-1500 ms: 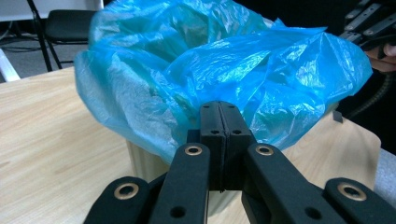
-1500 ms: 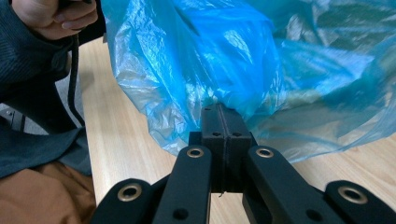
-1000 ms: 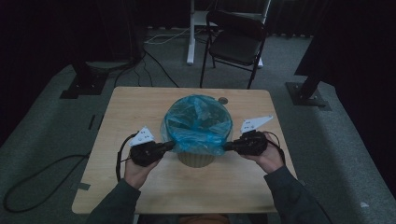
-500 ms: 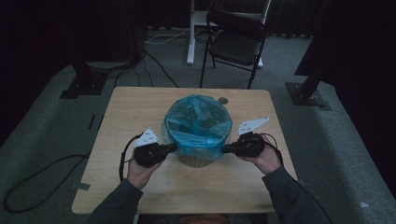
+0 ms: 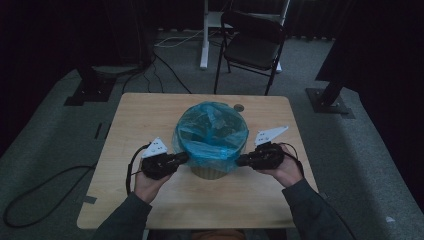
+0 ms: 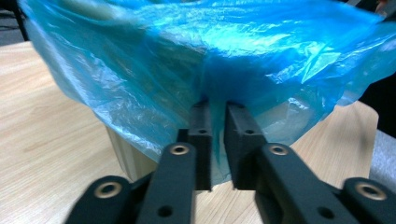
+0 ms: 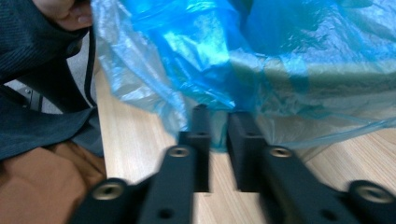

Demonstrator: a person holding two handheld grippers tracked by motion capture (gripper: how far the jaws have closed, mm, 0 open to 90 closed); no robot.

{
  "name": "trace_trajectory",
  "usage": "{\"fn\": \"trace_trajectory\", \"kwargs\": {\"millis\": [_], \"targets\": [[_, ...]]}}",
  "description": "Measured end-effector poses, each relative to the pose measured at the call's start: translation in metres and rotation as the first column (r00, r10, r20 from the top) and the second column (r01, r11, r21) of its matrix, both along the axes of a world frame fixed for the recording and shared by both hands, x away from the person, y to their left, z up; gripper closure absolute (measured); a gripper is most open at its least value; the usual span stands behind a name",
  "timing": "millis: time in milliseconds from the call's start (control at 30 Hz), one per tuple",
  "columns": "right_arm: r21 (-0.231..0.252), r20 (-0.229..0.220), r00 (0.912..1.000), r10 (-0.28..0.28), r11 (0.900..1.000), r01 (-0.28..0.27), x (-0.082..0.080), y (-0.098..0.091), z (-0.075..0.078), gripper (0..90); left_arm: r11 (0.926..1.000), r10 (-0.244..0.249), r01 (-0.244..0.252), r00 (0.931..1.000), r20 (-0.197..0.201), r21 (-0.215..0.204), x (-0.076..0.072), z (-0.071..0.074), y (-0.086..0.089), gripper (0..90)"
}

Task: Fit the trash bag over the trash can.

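A pale round bin [image 5: 209, 172] lined with a blue plastic bag [image 5: 212, 132] stands mid-table. The bag's edge is folded down over the rim as a loose skirt. My left gripper [image 5: 184, 158] meets the skirt on the bin's left side, and my right gripper [image 5: 241, 161] meets it on the right. In the left gripper view the left gripper [image 6: 217, 105] has a narrow gap between its jaws, with bag [image 6: 187, 56] film hanging in it. In the right gripper view the right gripper [image 7: 219, 112] stands slightly apart around the bag's [image 7: 280, 46] lower edge. Both pairs of jaws have just been opening.
The wooden table [image 5: 150, 110] carries a small round object [image 5: 239, 107] behind the bin. A black folding chair [image 5: 252, 42] stands beyond the far edge. Stand bases [image 5: 330, 102] and cables [image 5: 35, 200] lie on the grey floor. A person's sleeve [image 7: 32, 42] is at the right gripper view's left.
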State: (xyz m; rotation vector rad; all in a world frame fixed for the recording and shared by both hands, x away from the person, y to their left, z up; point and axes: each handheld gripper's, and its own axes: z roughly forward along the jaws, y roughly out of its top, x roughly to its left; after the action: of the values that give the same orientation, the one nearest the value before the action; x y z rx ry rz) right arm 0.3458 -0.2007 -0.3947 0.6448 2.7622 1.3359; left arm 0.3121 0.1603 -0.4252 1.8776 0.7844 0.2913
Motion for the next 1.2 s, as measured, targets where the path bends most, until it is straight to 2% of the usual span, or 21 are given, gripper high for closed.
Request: {"fn": "trace_trajectory", "kwargs": {"millis": [67, 233, 433, 667, 767, 867, 933, 1067, 1200], "targets": [[0.002, 0.003, 1.0, -0.002, 1.0, 0.002, -0.002, -0.004, 0.003, 68.1, 1.0, 0.001, -0.001, 0.9999, 0.012, -0.005, -0.002, 0.003, 0.004, 74.1], [0.029, 0.018, 0.9996, -0.022, 0.9994, 0.021, -0.005, -0.019, 0.013, 62.7, 0.9996, 0.003, -0.002, 0.9992, 0.039, -0.029, -0.008, 0.009, 0.013, 66.9], [0.064, 0.04, 0.9985, -0.038, 0.9973, 0.036, -0.007, -0.03, 0.026, 61.5, 0.9983, -0.004, 0.007, 0.9986, 0.052, -0.059, -0.011, 0.013, 0.021, 61.5], [0.102, 0.065, 0.9965, -0.052, 0.9938, 0.046, -0.005, -0.032, 0.038, 61.6, 0.9971, 0.002, 0.005, 0.9956, 0.094, -0.076, -0.006, 0.032, 0.021, 59.5], [0.115, 0.071, 0.9951, -0.069, 0.9915, 0.06, -0.003, -0.031, 0.042, 65.4, 0.9977, 0.013, -0.006, 0.995, 0.099, -0.067, 0.004, 0.04, 0.017, 59.3], [0.116, 0.084, 0.9929, -0.084, 0.9905, 0.074, 0.0, -0.029, 0.045, 75.6, 0.9985, 0.005, 0.0, 0.9954, 0.095, -0.055, 0.013, 0.045, 0.01, 59.2], [0.116, 0.092, 0.991, -0.097, 0.9895, 0.086, 0.002, -0.027, 0.046, 79.2, 0.9984, -0.001, 0.007, 0.9958, 0.091, -0.056, 0.018, 0.047, 0.005, 59.1], [0.121, 0.105, 0.9848, -0.138, 0.9847, 0.125, 0.007, -0.023, 0.047, 81.3, 0.9979, -0.016, 0.022, 0.9961, 0.087, -0.061, 0.026, 0.053, -0.003, 58.8], [0.116, 0.111, 0.9782, -0.176, 0.9798, 0.163, 0.014, -0.018, 0.046, 80.8, 0.9987, -0.026, 0.029, 0.9964, 0.081, -0.041, 0.033, 0.058, -0.012, 59.0]]}}
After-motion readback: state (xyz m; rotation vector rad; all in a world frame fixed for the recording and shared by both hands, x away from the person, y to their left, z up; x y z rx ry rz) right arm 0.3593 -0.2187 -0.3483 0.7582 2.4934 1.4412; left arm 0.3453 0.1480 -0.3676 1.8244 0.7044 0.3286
